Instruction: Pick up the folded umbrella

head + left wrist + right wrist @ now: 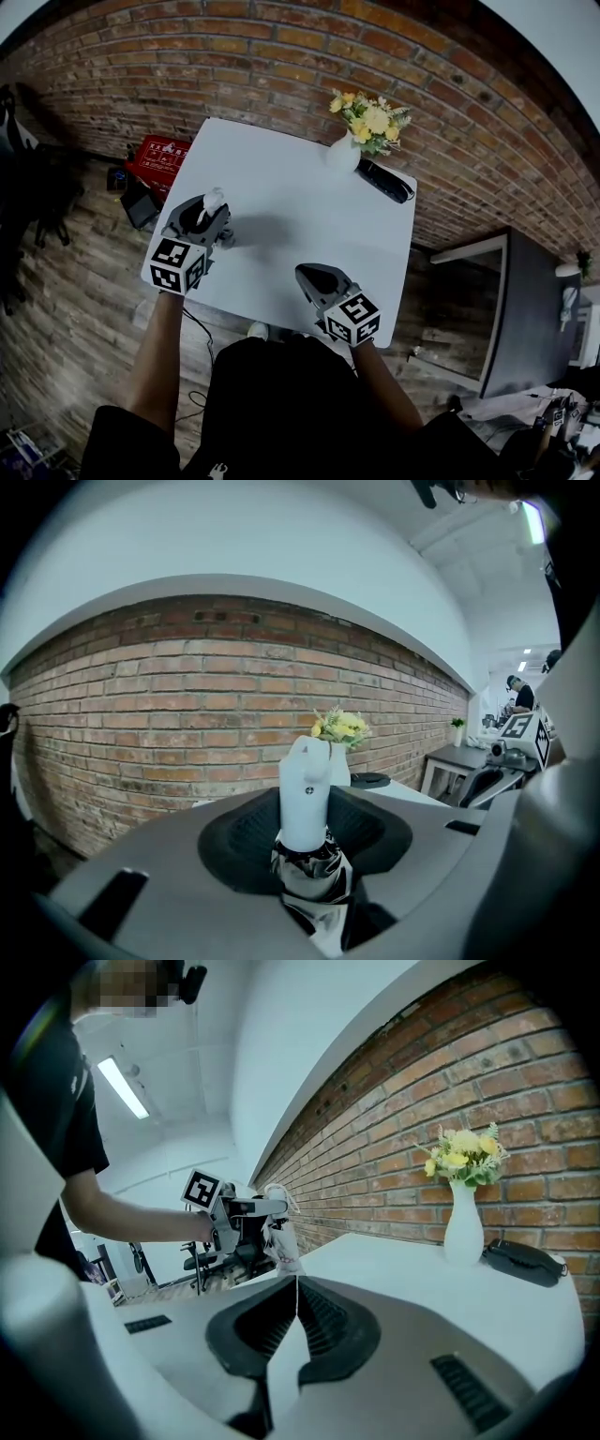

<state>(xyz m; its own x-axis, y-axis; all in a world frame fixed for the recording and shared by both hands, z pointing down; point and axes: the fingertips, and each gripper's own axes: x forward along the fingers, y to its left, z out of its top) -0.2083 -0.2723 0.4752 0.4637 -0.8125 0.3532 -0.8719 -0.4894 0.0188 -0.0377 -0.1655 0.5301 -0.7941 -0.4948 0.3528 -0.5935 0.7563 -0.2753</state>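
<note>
The folded umbrella (305, 794) has a white handle and a black-and-white patterned canopy. My left gripper (306, 829) is shut on it, with the handle sticking up between the jaws. In the head view the left gripper (200, 221) holds the umbrella (213, 200) over the left part of the white table (300, 211). The right gripper view shows the umbrella (280, 1244) lifted clear of the tabletop. My right gripper (314, 277) hovers over the table's near edge. Its jaws (296, 1283) are shut with nothing between them.
A white vase (341, 153) of yellow flowers and a flat black object (385, 181) stand at the table's far right corner, before a brick wall. A red crate (157, 157) sits on the floor at the left. A dark side table (525, 309) stands at the right.
</note>
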